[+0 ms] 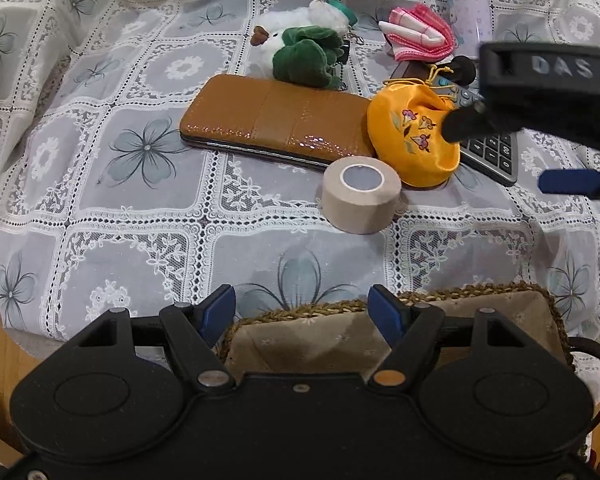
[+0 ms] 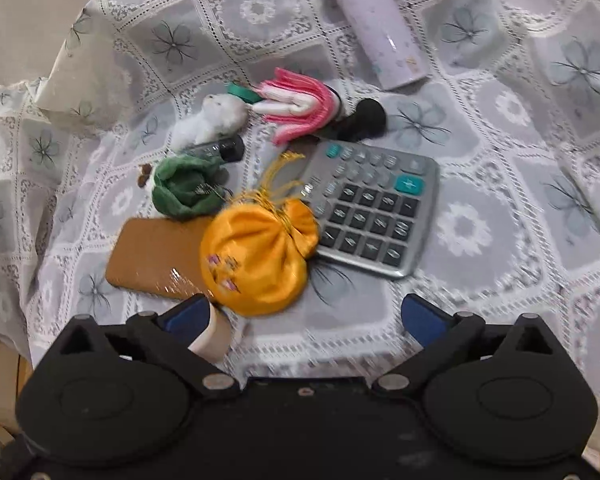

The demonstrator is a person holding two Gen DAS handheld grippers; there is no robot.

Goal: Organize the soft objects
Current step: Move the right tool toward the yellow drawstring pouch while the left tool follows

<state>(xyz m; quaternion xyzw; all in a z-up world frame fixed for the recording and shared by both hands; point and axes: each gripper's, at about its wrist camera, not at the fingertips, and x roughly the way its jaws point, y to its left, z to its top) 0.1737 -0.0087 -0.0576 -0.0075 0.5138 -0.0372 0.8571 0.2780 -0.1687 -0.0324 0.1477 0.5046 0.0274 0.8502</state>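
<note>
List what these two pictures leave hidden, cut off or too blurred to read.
- Basket: left wrist view, its near part hidden behind the left gripper.
- Calculator: left wrist view, largely covered by the right gripper and yellow pouch.
- Tape roll: right wrist view, mostly behind one of the fingers.
- Calculator key labels: right wrist view, motion-blurred.

Left wrist view. Lace tablecloth covers the worktop. Frame centre: flat wallet case. Drawstring pouch at its right end, overlapping it. Tape roll just below both, nearer the camera. Plush toy above the wallet case, touching its upper edge. Folded cloth right of the plush toy. Bottle upper right, lying down. Calculator right of the pouch, partly under it. Woven basket at lower right, at the cloth's near edge.
</note>
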